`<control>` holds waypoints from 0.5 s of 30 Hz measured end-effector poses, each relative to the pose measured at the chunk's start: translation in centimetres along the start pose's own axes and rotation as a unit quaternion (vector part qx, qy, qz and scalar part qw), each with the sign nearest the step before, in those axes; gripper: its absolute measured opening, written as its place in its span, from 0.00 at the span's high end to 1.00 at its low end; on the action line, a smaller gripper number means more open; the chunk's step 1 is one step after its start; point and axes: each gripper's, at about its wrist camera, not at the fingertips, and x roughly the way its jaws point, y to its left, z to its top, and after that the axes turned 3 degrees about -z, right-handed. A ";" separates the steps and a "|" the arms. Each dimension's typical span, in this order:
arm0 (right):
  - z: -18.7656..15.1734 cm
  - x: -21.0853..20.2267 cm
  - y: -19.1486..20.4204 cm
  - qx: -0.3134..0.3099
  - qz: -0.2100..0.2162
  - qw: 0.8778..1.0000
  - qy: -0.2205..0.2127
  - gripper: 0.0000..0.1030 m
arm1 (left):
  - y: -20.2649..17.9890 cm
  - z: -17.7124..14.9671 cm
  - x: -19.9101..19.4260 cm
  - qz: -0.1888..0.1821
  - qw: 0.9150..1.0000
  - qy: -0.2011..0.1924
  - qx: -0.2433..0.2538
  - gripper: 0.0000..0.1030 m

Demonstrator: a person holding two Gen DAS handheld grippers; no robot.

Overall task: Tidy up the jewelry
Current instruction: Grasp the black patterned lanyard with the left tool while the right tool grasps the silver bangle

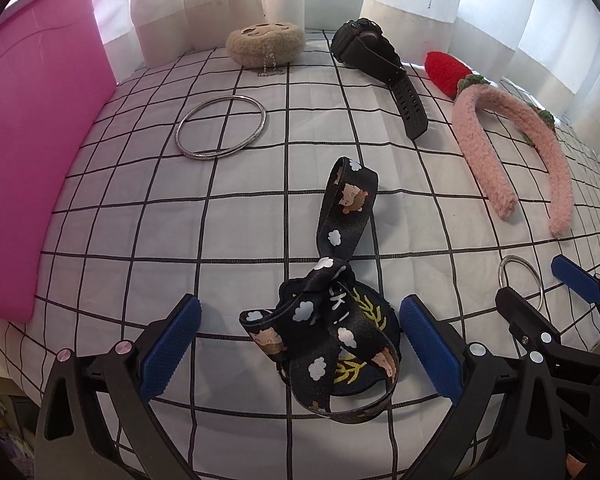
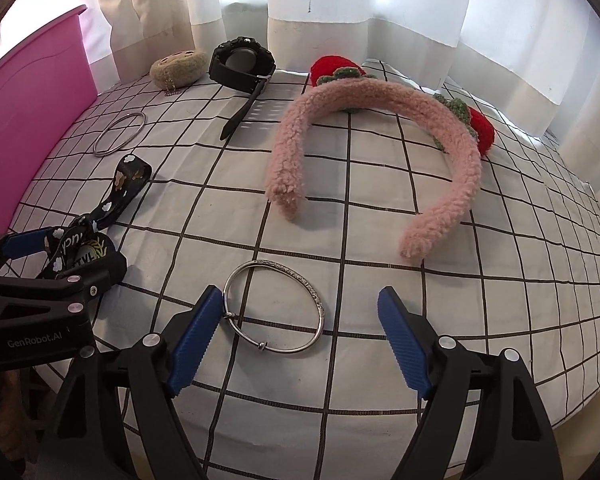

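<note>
Both grippers low over the checked cloth point(image 2: 340, 216), jaws spread.
Left gripper point(image 1: 300, 332) straddles the patterned strap point(image 1: 332, 320); right gripper point(image 2: 300, 320) straddles a silver bangle point(image 2: 276, 308), gripping nothing.

checked cloth point(image 2: 380, 240), bangles point(image 2: 276, 308), headband point(image 2: 380, 100), watch point(image 2: 240, 64)
</note>
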 end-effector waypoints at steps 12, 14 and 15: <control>0.0 -0.3 0.4 -0.011 0.011 1.000 -0.002 0.42 | -0.2 -0.4 -0.8 -0.002 1.000 -0.021 0.002 0.24; 0.1 -0.5 0.9 -0.022 0.008 1.000 -0.004 0.54 | -0.6 -0.5 -1.2 -0.007 1.000 -0.024 0.011 0.40; 0.2 -0.5 0.8 -0.019 0.010 1.000 -0.003 0.54 | -0.7 -0.5 -1.3 -0.010 1.000 -0.026 0.014 0.45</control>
